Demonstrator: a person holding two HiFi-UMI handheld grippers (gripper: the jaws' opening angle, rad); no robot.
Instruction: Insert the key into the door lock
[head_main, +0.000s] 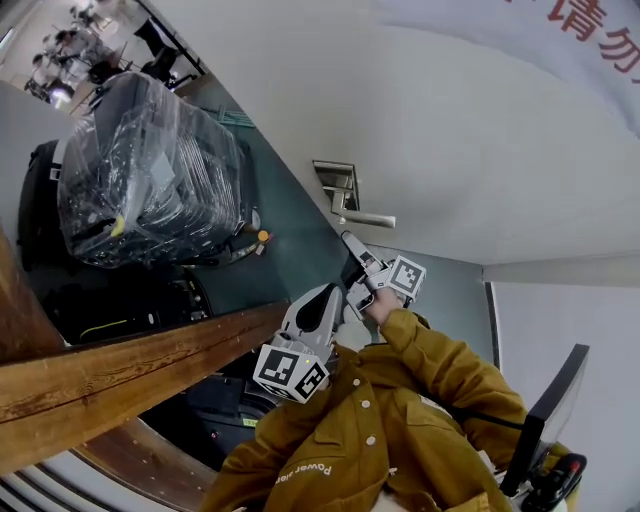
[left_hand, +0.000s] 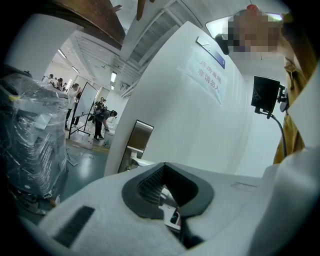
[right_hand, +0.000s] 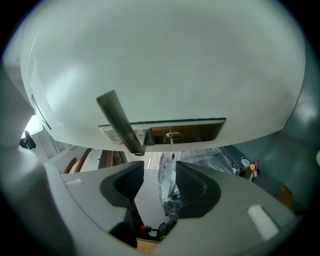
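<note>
The white door carries a steel lock plate with a lever handle. In the right gripper view the plate fills the middle, with the handle at left. A small metal key sticks out of the keyhole, just ahead of my right gripper. That gripper's jaws stand open and the pads do not touch the key. In the head view my right gripper points at the lock just below the handle. My left gripper waits lower, shut and empty.
A plastic-wrapped stack of dark goods stands on the green floor left of the door. A wooden beam crosses at lower left. A dark monitor on an arm is at right. People stand far off in the hall.
</note>
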